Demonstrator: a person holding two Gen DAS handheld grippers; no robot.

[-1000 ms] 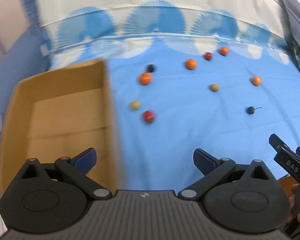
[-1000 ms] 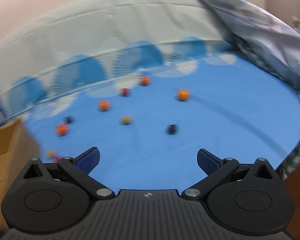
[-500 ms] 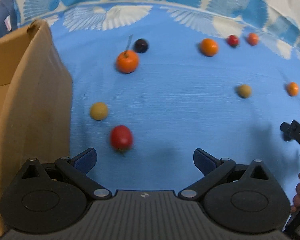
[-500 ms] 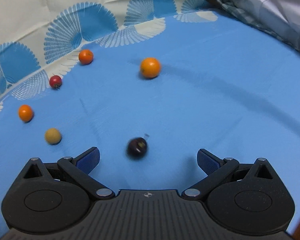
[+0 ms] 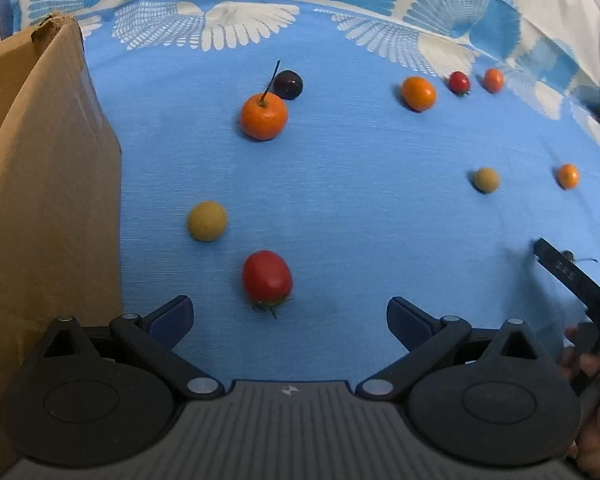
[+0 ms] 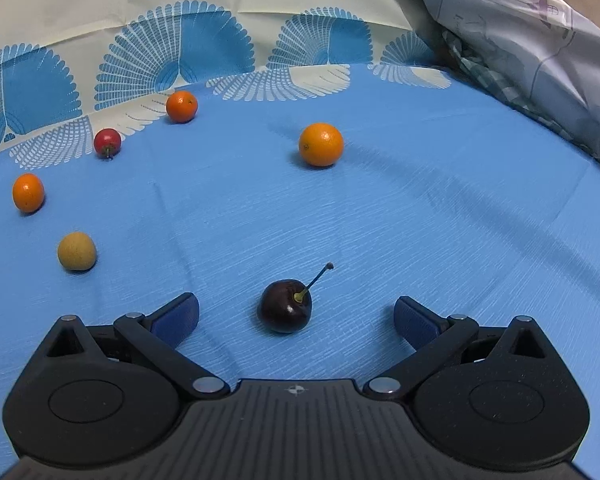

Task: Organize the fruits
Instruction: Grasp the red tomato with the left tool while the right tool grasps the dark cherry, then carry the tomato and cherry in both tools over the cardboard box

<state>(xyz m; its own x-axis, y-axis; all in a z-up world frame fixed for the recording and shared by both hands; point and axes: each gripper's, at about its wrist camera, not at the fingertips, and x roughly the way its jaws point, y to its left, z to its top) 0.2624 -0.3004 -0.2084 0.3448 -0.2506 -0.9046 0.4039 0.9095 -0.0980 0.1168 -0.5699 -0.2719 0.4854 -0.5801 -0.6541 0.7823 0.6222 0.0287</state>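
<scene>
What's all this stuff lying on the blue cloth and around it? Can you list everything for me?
Oranges: four, orange, scattered over the cloth.
Tomatoes: two, red, one in front of the left gripper, one far back.
Round yellowish fruits: two, tan.
Cherries: two, dark, one between the right gripper's fingers.
Box: one, brown cardboard, left edge.
Cloth: blue, fan-patterned border.
Left gripper: black, open.
Right gripper: black, open.

Left gripper and right gripper: identical black housings with ribbed grey centre plate bearing a small emblem. Round black discs flank the plate; silver pivot screws sit beside it. Angled black link arms carry blue finger pads.
</scene>
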